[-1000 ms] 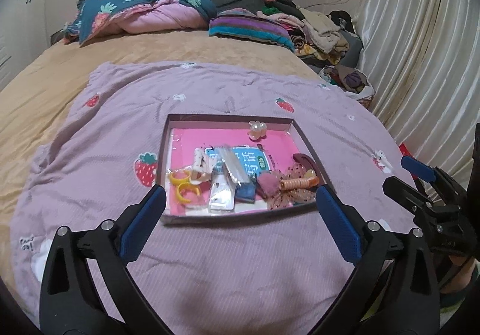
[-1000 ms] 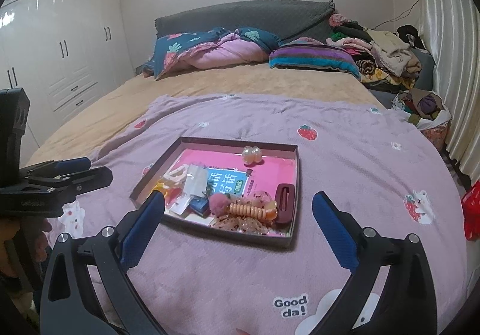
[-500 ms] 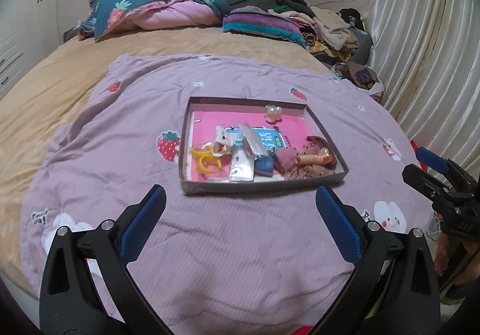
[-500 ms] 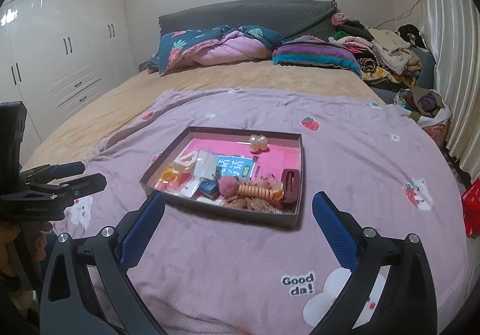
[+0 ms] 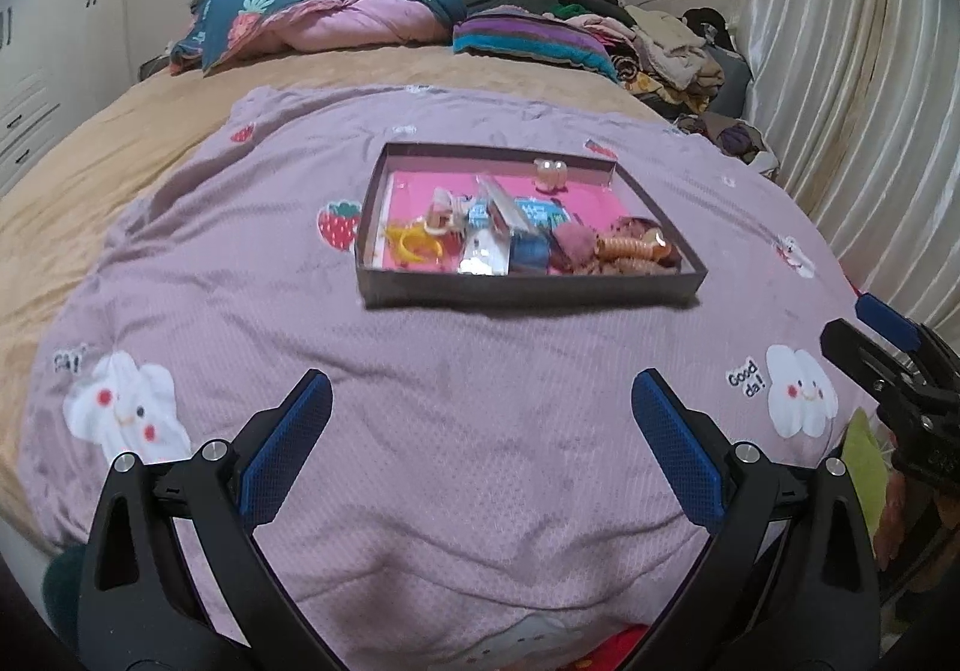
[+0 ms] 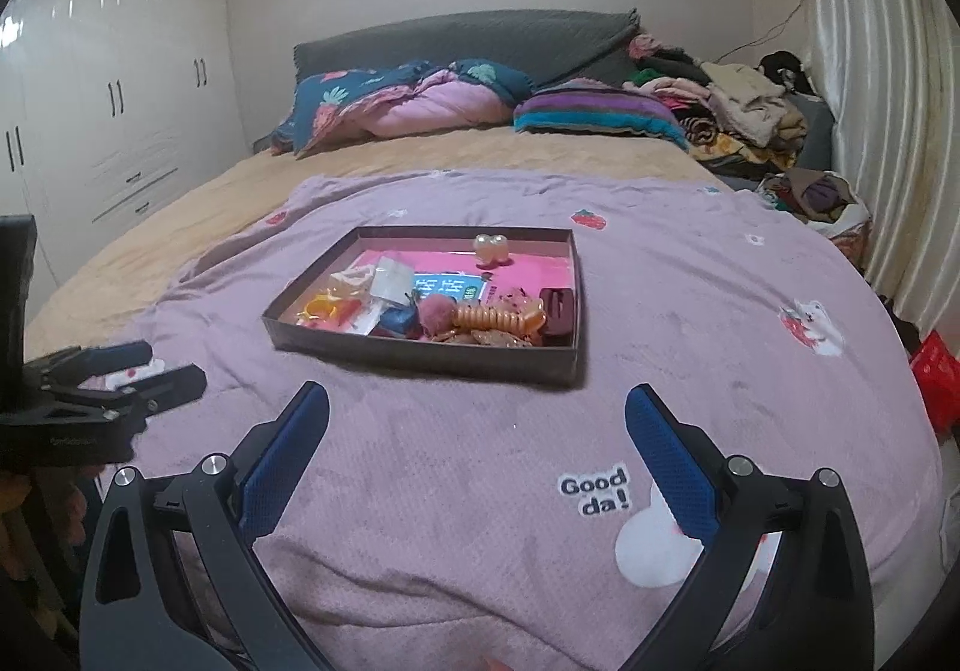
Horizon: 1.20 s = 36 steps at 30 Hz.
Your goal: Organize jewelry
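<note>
A shallow dark tray (image 5: 522, 287) with a pink floor sits on the purple blanket (image 5: 420, 407). It also shows in the right wrist view (image 6: 420, 353). Inside lie an orange spiral hair tie (image 5: 627, 249), a yellow hair clip (image 5: 411, 245), a pink pom-pom (image 5: 573, 242), a pearl clip (image 5: 549, 171), a dark red clip (image 6: 557, 308) and small packets. My left gripper (image 5: 480, 425) is open and empty, well short of the tray. My right gripper (image 6: 477, 428) is open and empty, also short of the tray.
The bed carries a folded floral quilt (image 6: 408, 104), a striped pillow (image 6: 594, 116) and a heap of clothes (image 6: 738, 113). White wardrobes (image 6: 114, 107) stand at the left, a curtain (image 5: 852, 71) at the right. The bed's near edge lies just below both grippers.
Both grippers have pulled back and away from the tray, which now looks smaller and farther off. Both have stayed open and empty.
</note>
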Motion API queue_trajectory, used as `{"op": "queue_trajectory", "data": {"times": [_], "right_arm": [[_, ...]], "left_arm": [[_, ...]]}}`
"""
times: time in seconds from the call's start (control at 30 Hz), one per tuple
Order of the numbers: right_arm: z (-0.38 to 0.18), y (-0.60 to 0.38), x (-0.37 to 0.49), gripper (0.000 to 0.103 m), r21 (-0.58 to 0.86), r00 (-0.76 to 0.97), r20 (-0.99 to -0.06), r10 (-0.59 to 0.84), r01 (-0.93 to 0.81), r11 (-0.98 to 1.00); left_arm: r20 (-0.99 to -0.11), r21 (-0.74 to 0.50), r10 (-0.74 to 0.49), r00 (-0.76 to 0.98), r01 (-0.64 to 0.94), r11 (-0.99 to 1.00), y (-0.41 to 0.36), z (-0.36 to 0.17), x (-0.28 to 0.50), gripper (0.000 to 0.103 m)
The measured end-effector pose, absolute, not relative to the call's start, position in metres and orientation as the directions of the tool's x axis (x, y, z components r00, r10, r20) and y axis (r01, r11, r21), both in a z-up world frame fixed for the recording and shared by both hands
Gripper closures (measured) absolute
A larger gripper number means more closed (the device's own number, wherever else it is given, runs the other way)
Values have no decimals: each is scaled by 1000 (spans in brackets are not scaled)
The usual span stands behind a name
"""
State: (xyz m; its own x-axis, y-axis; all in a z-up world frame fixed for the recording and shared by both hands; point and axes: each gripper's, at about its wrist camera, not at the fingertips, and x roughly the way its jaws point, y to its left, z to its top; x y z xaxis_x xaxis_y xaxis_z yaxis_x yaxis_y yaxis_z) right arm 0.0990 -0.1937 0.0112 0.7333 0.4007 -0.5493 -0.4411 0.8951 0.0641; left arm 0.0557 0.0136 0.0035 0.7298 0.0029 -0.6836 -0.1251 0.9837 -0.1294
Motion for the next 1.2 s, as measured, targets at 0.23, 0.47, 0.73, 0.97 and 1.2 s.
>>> {"op": "queue_trajectory", "data": {"times": [0.23, 0.47, 0.73, 0.97, 1.2], "right_arm": [[-1, -194, 86, 4, 29, 753, -539, 378, -432, 902], [-7, -189, 86, 4, 36, 739, -554, 384, -439, 898], [-6, -187, 87, 4, 37, 738, -554, 385, -440, 897], [-6, -187, 87, 4, 39, 738, -553, 386, -439, 897], [-6, -188, 87, 4, 38, 739, -552, 386, -439, 897]], "left_arm": [[-705, -117, 14, 709, -137, 984, 11, -14, 49, 9], [-706, -108, 18, 708, -133, 985, 9, -16, 48, 9], [-701, -107, 23, 713, -138, 985, 10, -13, 46, 9], [-698, -111, 19, 716, -134, 985, 11, -11, 43, 9], [-697, -114, 16, 717, -132, 985, 13, -9, 43, 9]]}}
